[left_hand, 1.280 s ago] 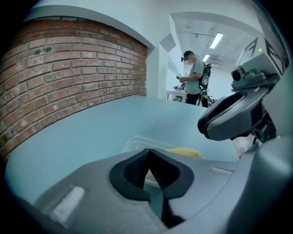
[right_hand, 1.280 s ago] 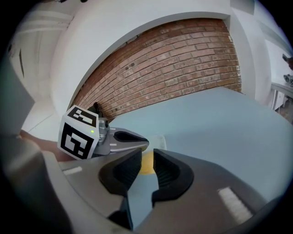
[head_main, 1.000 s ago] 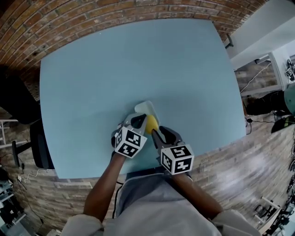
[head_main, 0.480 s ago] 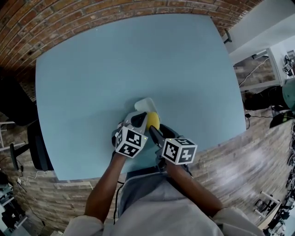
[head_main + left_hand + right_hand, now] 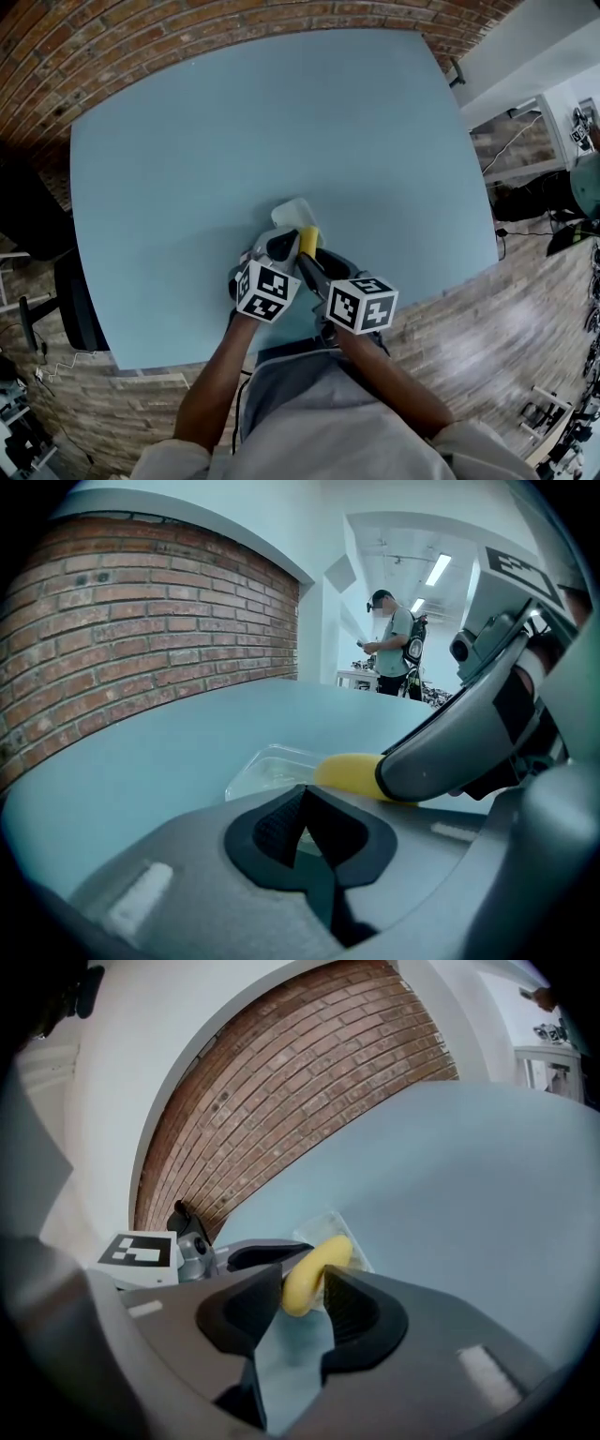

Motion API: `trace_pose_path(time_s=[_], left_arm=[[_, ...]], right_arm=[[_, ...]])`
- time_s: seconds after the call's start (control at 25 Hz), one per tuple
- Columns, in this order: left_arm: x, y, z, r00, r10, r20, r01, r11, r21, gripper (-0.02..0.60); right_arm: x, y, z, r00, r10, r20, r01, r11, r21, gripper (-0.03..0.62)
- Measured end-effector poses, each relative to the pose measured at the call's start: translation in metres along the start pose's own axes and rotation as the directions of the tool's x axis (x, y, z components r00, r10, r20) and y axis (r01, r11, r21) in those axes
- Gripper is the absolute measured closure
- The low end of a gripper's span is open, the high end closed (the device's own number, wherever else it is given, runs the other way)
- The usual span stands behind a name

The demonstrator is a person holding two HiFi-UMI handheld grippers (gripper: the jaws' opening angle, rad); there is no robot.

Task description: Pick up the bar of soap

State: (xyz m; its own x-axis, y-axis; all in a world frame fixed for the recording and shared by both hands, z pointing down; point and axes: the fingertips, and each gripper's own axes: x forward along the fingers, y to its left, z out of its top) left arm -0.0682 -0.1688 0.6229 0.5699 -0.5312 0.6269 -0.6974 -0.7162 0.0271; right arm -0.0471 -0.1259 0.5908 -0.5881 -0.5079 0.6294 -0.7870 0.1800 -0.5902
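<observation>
The yellow bar of soap (image 5: pixel 308 238) stands on its edge over the near end of a clear plastic dish (image 5: pixel 291 212) on the blue table (image 5: pixel 187 141). My right gripper (image 5: pixel 311 264) comes in from the near side. Its jaws have just been closing, and both pads now press on the soap (image 5: pixel 314 1271). My left gripper (image 5: pixel 281 246) sits just left of it, shut on the near rim of the dish (image 5: pixel 267 769). In the left gripper view, the soap (image 5: pixel 349 772) pokes out past a right fingertip (image 5: pixel 441 761).
The table's front edge runs just under both hands, close to my body. A brick wall (image 5: pixel 141 47) stands behind the table. A black chair (image 5: pixel 80 300) is at the left. A person (image 5: pixel 392 653) stands far off in the room beyond.
The soap showed a broad round face before and now shows a narrow edge. My right gripper has rolled and shifted slightly left around it. The left gripper has stayed put.
</observation>
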Motion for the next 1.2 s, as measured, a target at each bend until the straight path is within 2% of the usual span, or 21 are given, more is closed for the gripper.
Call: trace_pose_path(time_s=[0.12, 0.28, 0.48, 0.72, 0.8, 0.84, 1.0, 1.2], left_arm=[[0.000, -0.001, 0.000, 1.000, -0.003, 0.005, 0.003, 1.000, -0.007, 0.580], [0.000, -0.001, 0.001, 1.000, -0.010, 0.023, 0.010, 1.000, -0.011, 0.580], [-0.002, -0.002, 0.001, 0.997, -0.043, 0.059, 0.046, 0.998, -0.045, 0.580], [-0.006, 0.000, 0.005, 0.993, -0.065, 0.096, 0.073, 0.994, -0.080, 0.580], [-0.007, 0.001, 0.005, 0.992, -0.066, 0.111, 0.076, 0.993, -0.088, 0.580], [-0.007, 0.002, 0.006, 0.991, -0.063, 0.119, 0.074, 0.993, -0.090, 0.578], [-0.006, 0.008, 0.008, 0.990, -0.058, 0.129, 0.069, 0.994, -0.084, 0.578], [-0.003, 0.007, 0.008, 0.987, -0.111, 0.119, 0.121, 0.990, -0.077, 0.580]], right_arm=[[0.004, 0.000, 0.001, 1.000, 0.017, -0.013, -0.016, 0.999, 0.038, 0.457], [0.005, -0.001, 0.000, 0.999, -0.001, -0.037, 0.004, 0.998, 0.063, 0.454], [0.006, -0.002, -0.002, 0.999, -0.005, -0.042, 0.010, 0.993, 0.122, 0.454], [0.002, -0.008, -0.003, 0.997, -0.075, -0.015, 0.076, 0.989, 0.123, 0.425], [0.003, -0.008, -0.002, 0.997, -0.080, -0.002, 0.079, 0.988, 0.130, 0.436], [0.005, -0.006, -0.002, 0.997, -0.071, 0.005, 0.070, 0.988, 0.141, 0.467], [0.013, -0.004, -0.004, 0.998, -0.056, 0.008, 0.054, 0.982, 0.182, 0.467], [0.018, -0.004, -0.005, 0.997, -0.072, 0.004, 0.070, 0.980, 0.187, 0.470]])
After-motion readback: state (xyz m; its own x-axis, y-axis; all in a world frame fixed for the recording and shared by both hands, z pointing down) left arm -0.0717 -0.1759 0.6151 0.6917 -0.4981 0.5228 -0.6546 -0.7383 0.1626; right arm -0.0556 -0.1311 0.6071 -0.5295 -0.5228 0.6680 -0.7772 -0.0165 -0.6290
